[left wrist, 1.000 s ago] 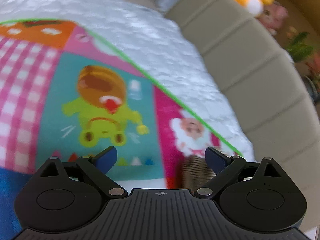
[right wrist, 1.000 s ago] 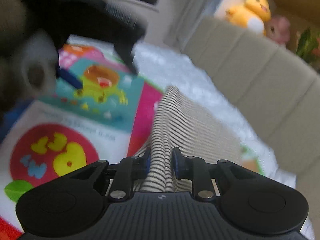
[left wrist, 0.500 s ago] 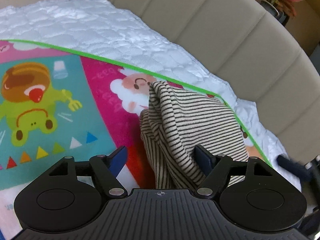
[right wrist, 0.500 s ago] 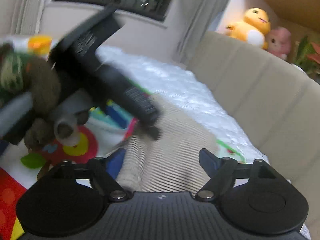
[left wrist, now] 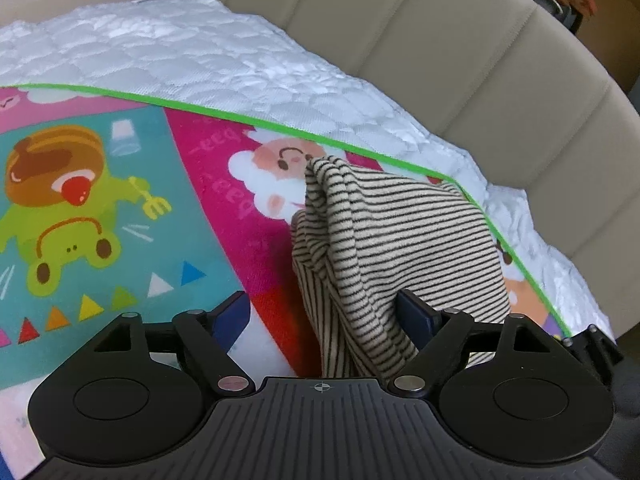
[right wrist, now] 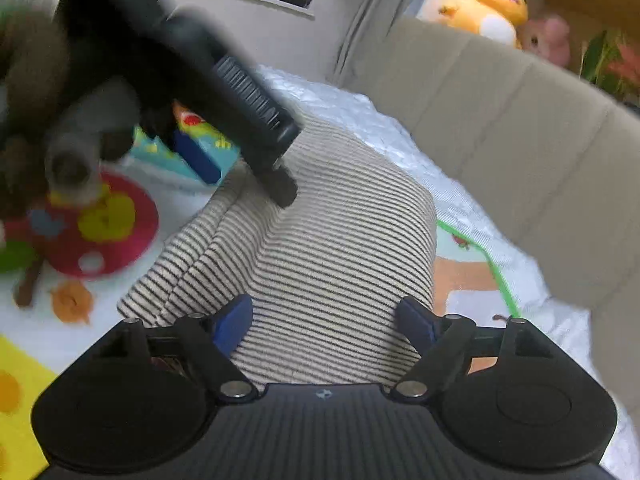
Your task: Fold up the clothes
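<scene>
A: We have the left hand-held gripper (left wrist: 324, 312) spread wide over the striped garment (left wrist: 400, 240), with nothing pinched. A bunched fold of the cloth rises between its blue fingers (left wrist: 414, 312); the right one presses against the fabric, the left one stands clear over the play mat (left wrist: 120, 208).

B: And our right hand-held gripper (right wrist: 322, 318) is just as wide, gripping nothing. The striped garment (right wrist: 332, 248) lies under it and runs away toward the far side, folded into a thick pad.

A: Where do we say the garment sits?

B: On the bright cartoon mat, at its right far corner, close to the green border (left wrist: 516, 256). The mat is spread over a white quilted cover (left wrist: 240, 56), and the beige padded headboard (left wrist: 460, 60) curves behind.

A: In the right wrist view we see the left hand-held gripper (right wrist: 224, 80) from outside, blurred, at the upper left, its tip touching the far left part of the cloth. A person's hand (right wrist: 36, 64) holds it.

B: Beyond the headboard we can make out a yellow plush toy (right wrist: 492, 4) and a pink one (right wrist: 550, 38) at the far right.
</scene>
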A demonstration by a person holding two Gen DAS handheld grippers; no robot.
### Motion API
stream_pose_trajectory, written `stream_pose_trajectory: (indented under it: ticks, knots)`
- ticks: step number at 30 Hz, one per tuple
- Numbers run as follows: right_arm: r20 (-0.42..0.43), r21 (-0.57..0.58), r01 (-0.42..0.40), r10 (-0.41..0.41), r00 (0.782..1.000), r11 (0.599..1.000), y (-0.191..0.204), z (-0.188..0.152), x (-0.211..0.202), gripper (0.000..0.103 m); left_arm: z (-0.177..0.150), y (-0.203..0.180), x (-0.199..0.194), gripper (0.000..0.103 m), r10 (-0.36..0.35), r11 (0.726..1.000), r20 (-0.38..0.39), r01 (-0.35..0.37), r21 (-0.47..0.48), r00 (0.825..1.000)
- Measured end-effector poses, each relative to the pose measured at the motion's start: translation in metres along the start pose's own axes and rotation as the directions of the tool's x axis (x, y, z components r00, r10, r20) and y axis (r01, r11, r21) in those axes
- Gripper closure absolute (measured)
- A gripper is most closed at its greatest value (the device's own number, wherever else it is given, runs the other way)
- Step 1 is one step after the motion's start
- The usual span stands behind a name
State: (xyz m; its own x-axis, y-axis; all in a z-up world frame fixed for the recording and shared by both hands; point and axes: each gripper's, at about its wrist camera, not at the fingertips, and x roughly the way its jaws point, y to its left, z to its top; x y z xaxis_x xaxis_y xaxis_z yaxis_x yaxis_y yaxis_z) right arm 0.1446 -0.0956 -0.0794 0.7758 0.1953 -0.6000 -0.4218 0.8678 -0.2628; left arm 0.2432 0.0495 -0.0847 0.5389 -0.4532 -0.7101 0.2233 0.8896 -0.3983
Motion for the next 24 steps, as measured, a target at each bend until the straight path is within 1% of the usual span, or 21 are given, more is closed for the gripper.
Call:
stream_pose_trajectory:
  ticks: [3, 6, 8, 9, 11, 12, 13, 15, 17, 19, 21, 22, 23, 24]
  knots:
    - [0.051, 0.173, -0.041, 0.032, 0.998, 0.984, -0.039, 0.018, -0.012, 0.021, 0.0, 0.001, 0.001, 0.017, 0.001, 1.0, 0.001, -0.001, -0.003, 1.0]
    - [0.071, 0.293, -0.061, 0.042, 0.997, 0.954, -0.075, 0.041, -0.003, 0.021, -0.001, 0.002, 0.001, 0.017, 0.001, 1.0, 0.002, -0.001, -0.006, 1.0]
    - [0.064, 0.312, -0.045, 0.026, 0.998, 0.949, -0.086, 0.053, 0.015, 0.021, -0.001, 0.002, 0.002, 0.016, 0.002, 1.0, 0.002, -0.002, -0.007, 1.0]
    - [0.055, 0.302, -0.011, -0.005, 0.998, 0.953, -0.088, 0.055, 0.023, 0.021, -0.001, 0.002, 0.002, 0.016, 0.004, 1.0, 0.004, -0.004, -0.004, 1.0]
    - [-0.004, 0.277, 0.049, -0.05, 0.999, 0.96, -0.089, 0.064, 0.047, 0.021, -0.002, 0.002, 0.003, 0.016, 0.01, 1.0, 0.008, -0.011, 0.001, 1.0]
    - [-0.038, 0.275, 0.068, -0.06, 0.997, 0.959, -0.089, 0.062, 0.061, 0.019, -0.002, 0.003, 0.004, 0.015, 0.015, 1.0, 0.014, -0.015, 0.004, 1.0]
    - [-0.069, 0.278, 0.089, -0.072, 0.995, 0.956, -0.091, 0.058, 0.073, 0.011, -0.002, 0.003, 0.005, 0.015, 0.019, 1.0, 0.019, -0.019, 0.005, 1.0]
    - [-0.095, 0.328, 0.1, -0.072, 0.993, 0.939, -0.098, 0.052, 0.086, 0.006, -0.002, 0.003, 0.008, 0.01, 0.029, 1.0, 0.024, -0.029, 0.004, 0.999]
    - [-0.092, 0.399, 0.075, -0.042, 0.995, 0.914, -0.106, 0.049, 0.082, 0.006, -0.001, 0.004, 0.009, 0.007, 0.038, 0.999, 0.028, -0.038, 0.009, 0.999]
    - [-0.07, 0.466, 0.039, -0.007, 0.997, 0.884, -0.114, 0.045, 0.078, 0.006, 0.0, 0.002, 0.006, 0.007, 0.037, 0.999, 0.032, -0.038, 0.013, 0.999]
    - [-0.05, 0.545, -0.01, 0.044, 0.998, 0.838, -0.118, 0.033, 0.063, 0.006, 0.002, 0.0, 0.001, 0.008, 0.031, 0.999, 0.039, -0.032, 0.018, 0.999]
    - [-0.045, 0.567, -0.026, 0.063, 0.997, 0.823, -0.118, 0.026, 0.056, 0.006, 0.003, -0.002, -0.002, 0.008, 0.028, 0.999, 0.042, -0.029, 0.021, 0.999]
    - [-0.044, 0.579, -0.038, 0.077, 0.996, 0.815, -0.118, 0.019, 0.051, 0.006, 0.004, -0.003, -0.004, 0.01, 0.018, 1.0, 0.043, -0.019, 0.019, 0.999]
    - [-0.042, 0.59, -0.049, 0.091, 0.995, 0.806, -0.117, 0.012, 0.046, 0.006, 0.005, -0.002, -0.006, 0.01, -0.018, 1.0, 0.033, 0.018, 0.003, 0.999]
